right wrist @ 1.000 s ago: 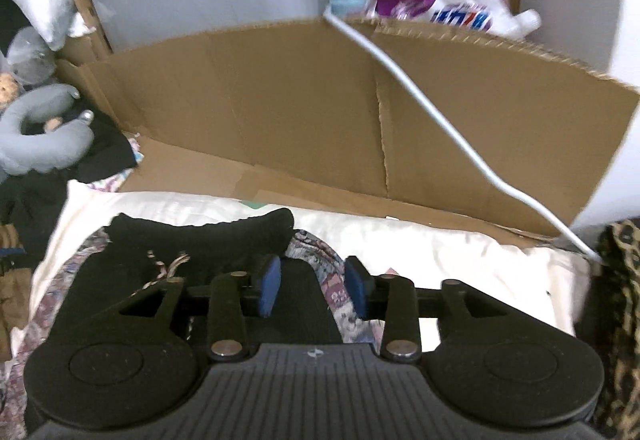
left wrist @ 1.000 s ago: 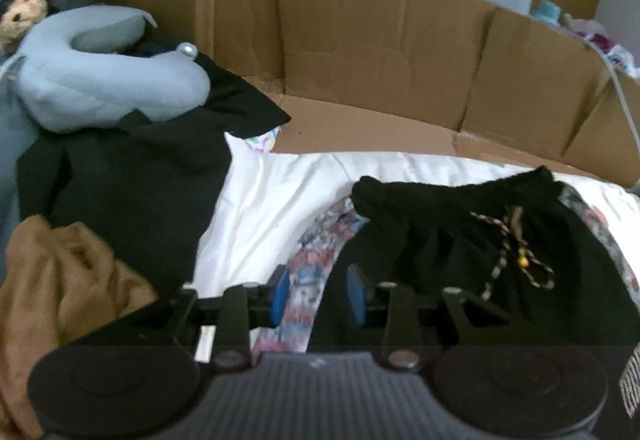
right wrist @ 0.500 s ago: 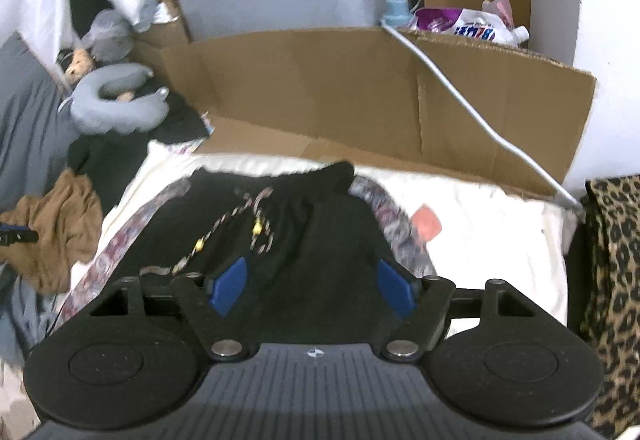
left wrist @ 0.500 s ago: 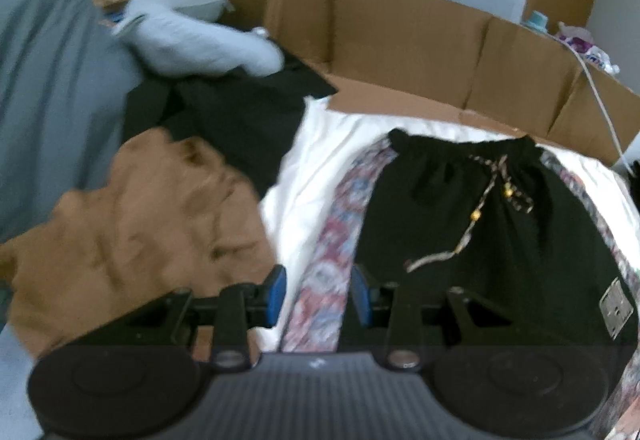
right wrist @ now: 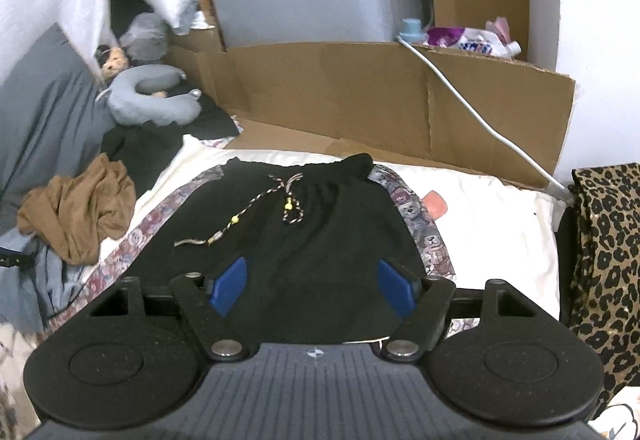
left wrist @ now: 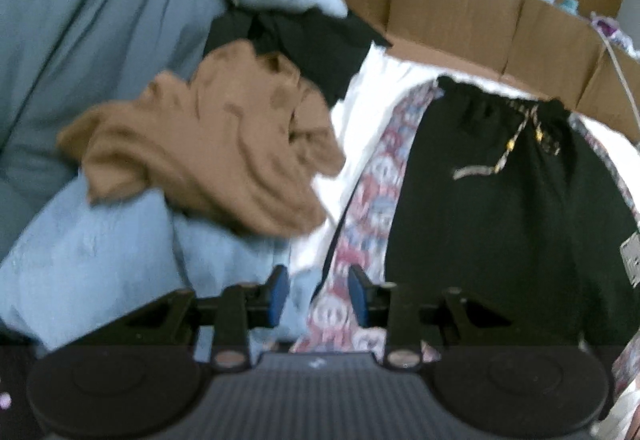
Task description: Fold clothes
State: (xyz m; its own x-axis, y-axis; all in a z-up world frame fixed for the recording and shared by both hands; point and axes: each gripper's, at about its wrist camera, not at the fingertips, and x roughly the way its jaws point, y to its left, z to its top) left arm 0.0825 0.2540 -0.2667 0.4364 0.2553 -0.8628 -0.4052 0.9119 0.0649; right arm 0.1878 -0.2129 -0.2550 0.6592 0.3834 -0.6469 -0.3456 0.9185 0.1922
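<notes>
Handling: soft black drawstring shorts [right wrist: 304, 240], light and limp; grasp the waistband at 12 o'clock.
Left gripper [left wrist: 313, 296]: slightly parted, empty.
Right gripper [right wrist: 314, 286]: spread wide, empty.

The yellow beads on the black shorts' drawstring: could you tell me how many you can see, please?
2. One yellow bead sits near the knot below the waistband of the black shorts; the other lies further along the loose cord, toward the left. Folds may hide more.
</notes>
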